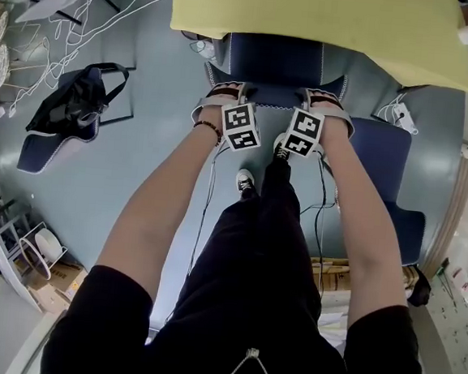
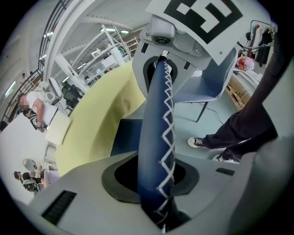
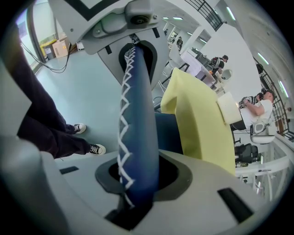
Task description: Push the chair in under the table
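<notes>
1. The left gripper [image 1: 224, 92] has its fingers clamped on the top rim of the backrest [image 2: 154, 133] of the blue chair [image 1: 276, 60]. The padded edge with white zigzag stitching is pinched between them.
2. The right gripper [image 1: 323, 99] grips the same rim in the same way, near the left one, with its fingers pressed onto the padding.
3. The blue chair faces the yellow table [image 1: 314, 18]. The front of its seat is under the table's near edge, while the rest of the seat and the backrest stand out towards the person.
4. A sneaker [image 1: 245, 180] rests on the grey-blue floor just behind the chair.
5. A second chair [image 1: 391, 163] stands to the right, and a black bag [image 1: 79, 99] lies on another seat well off to the left.
</notes>
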### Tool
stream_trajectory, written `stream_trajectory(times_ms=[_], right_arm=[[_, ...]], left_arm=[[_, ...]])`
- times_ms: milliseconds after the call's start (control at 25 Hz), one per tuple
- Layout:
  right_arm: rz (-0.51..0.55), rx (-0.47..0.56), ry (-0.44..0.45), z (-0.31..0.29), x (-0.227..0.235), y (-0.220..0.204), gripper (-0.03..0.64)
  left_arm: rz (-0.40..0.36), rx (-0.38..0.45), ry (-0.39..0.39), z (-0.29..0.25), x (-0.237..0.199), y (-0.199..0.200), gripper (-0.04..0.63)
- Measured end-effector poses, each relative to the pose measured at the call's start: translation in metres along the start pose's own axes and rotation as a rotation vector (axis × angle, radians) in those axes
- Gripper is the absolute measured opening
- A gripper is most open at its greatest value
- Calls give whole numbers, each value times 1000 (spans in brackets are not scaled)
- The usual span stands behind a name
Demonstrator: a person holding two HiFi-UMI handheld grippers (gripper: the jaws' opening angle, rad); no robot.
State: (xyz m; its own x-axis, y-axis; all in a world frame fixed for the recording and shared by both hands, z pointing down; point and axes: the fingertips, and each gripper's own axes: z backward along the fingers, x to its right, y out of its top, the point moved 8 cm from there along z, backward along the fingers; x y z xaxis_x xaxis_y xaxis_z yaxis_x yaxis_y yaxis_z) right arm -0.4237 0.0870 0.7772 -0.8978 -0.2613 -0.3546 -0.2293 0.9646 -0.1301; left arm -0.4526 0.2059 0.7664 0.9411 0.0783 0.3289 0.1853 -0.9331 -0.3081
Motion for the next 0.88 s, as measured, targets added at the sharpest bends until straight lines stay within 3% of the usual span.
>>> stream_trajectory(times_ms=[880], right_arm=[[39,18,1,-45,118,-9,103]], left_arm=[[38,-20,12,-47,-110,13,103]])
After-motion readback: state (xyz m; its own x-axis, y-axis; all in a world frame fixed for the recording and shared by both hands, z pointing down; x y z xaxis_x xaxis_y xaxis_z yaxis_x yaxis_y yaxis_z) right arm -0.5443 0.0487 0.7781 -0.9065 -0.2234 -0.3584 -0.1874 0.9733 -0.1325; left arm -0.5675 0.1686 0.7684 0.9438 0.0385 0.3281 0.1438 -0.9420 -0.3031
